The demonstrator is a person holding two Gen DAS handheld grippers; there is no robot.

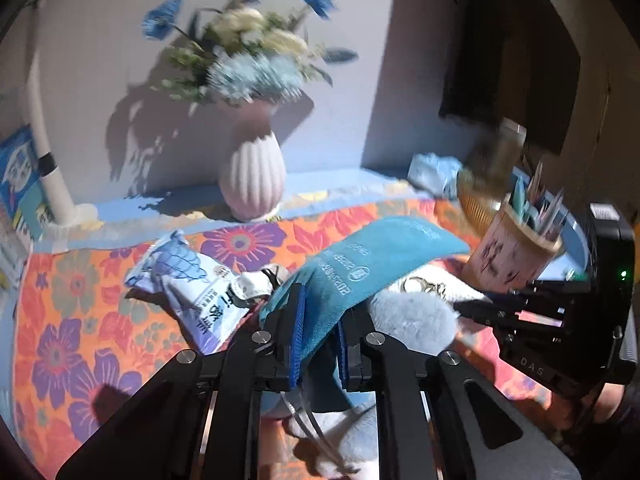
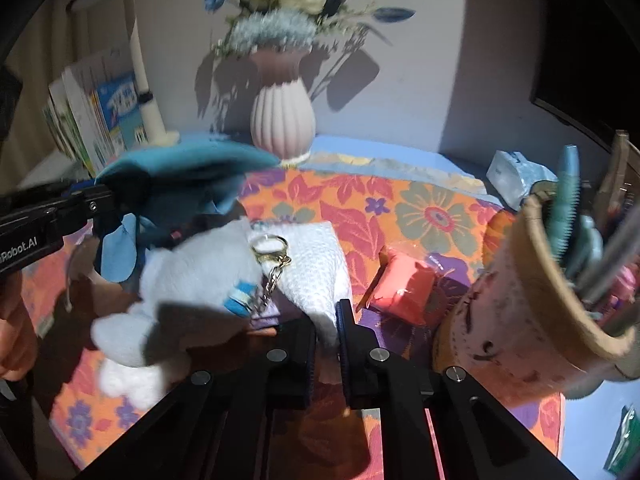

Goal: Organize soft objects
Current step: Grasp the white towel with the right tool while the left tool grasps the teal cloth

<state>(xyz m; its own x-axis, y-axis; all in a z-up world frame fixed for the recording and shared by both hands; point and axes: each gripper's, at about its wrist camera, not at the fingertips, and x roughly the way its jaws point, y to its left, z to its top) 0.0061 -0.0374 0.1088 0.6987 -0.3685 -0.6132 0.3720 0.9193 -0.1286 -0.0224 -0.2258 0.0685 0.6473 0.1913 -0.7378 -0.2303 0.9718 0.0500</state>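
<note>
Teal cloth with printed lettering is clamped between the blue pads of the left tool; its far end sticks out over the desk, its lower part drops out of sight behind the fingers. In the right wrist view this cloth is blurred, held up at the left edge. The right tool is pinched narrow on the near corner of a white towel, whose edge is hidden between the pads. A white plush toy with a gold keyring lies on the towel's left side. An orange floral cover spreads over the desk, a ribbed vase of blue flowers against the pale wall. Only the left view shows the snack packet; only the right shows the red pouch. The pen holder appears in both.
</note>
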